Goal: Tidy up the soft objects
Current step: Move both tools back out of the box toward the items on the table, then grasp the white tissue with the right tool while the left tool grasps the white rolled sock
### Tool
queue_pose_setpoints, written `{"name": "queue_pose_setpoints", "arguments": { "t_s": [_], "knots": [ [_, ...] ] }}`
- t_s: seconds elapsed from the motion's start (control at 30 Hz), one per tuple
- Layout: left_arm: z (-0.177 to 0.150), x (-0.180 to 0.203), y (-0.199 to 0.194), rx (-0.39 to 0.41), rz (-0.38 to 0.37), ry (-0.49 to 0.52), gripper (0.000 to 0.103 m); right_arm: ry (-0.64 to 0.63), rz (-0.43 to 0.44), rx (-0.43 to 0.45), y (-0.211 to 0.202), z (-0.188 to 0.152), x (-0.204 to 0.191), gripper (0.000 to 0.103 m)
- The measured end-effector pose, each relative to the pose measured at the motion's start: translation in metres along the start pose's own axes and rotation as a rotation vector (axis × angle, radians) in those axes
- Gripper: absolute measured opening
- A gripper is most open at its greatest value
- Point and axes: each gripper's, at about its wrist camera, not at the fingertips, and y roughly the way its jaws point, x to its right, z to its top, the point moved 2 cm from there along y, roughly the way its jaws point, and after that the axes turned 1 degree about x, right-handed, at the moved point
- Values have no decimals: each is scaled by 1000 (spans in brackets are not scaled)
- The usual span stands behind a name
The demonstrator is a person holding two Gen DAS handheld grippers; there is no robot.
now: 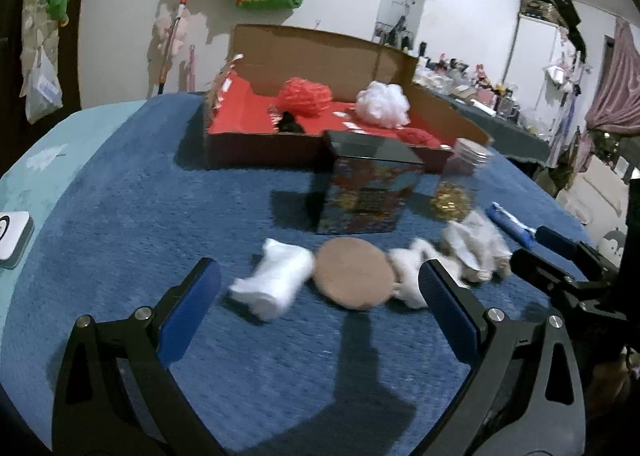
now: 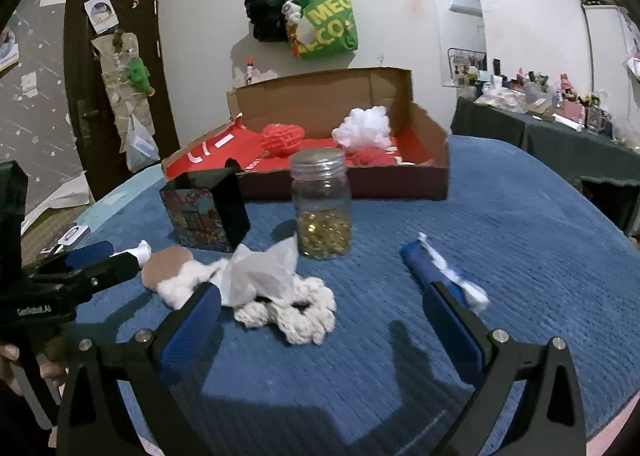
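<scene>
On the blue cloth lie a rolled white sock (image 1: pixel 274 282), a round tan pad (image 1: pixel 354 274), a white cotton lump (image 1: pixel 408 270) and a crumpled white tissue (image 2: pixel 262 276) over a cream knitted piece (image 2: pixel 298 316). My left gripper (image 1: pixel 320 288) is open just before the sock and pad. My right gripper (image 2: pixel 320 310) is open, straddling the knitted piece, and also shows in the left wrist view (image 1: pixel 552 252). The open cardboard box (image 2: pixel 428 128) with red lining holds a red mesh pouf (image 2: pixel 282 138), a white pouf (image 2: pixel 362 128) and a red soft lump (image 2: pixel 370 156).
A dark printed tin box (image 1: pixel 370 186) and a clear jar of gold beads (image 2: pixel 322 202) stand between the soft things and the cardboard box. A blue tube (image 2: pixel 426 266) lies at the right. A white device (image 1: pixel 12 234) sits at the left edge.
</scene>
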Motion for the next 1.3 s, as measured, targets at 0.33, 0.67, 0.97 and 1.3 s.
{"name": "queue_pose_setpoints", "arguments": {
  "t_s": [0.33,0.67,0.97,1.3],
  "knots": [
    [11,-22,14,-66,18,29,81,-65,7,-26,25,11,-20,98],
    [5,-17,22,-121,-75,58,19,-103,98,-70,31,7,-32,32],
    [12,5,3,-74,-155,52,19,-120,128,-35,10,13,-34,22],
    [22,44,5,-63,-242,100,19,-116,142,-21,-2,20,-30,22]
  ]
}}
